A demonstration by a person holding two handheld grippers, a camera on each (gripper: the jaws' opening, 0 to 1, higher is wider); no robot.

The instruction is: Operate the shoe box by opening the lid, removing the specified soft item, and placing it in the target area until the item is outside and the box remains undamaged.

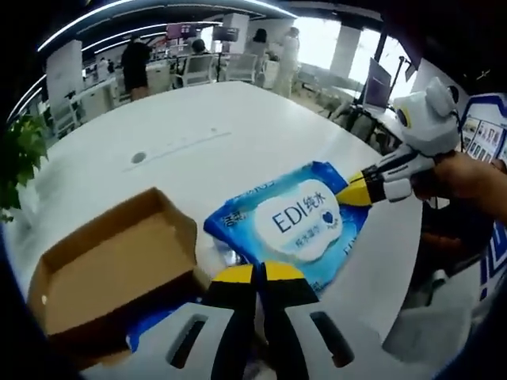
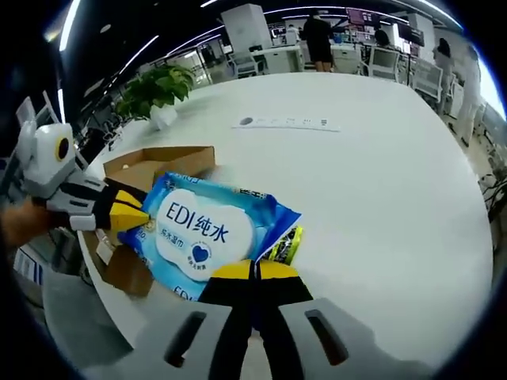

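Wet-wipes pack (image 1: 297, 226), blue with a white label, hangs between our two grippers over the white table (image 1: 238, 134), just beside the open cardboard shoe box (image 1: 111, 269). We read the left gripper (image 1: 259, 275) as clamped on one edge and the right gripper (image 2: 254, 270) as clamped on the opposite edge, sharing the load so the soft pack stays flat. We judge it already outside the box, placement pending.

Pretty standard open-plan office. Big white rounded counter (image 2: 396, 174) up front, with a potted plant (image 2: 154, 91) at its edge. Further back there are rows of desks (image 1: 95, 95) and office chairs (image 1: 194, 70), and a few people standing (image 2: 319, 39). Long strip lights (image 1: 79, 22) on a dark ceiling, bright windows (image 1: 317, 39) behind.
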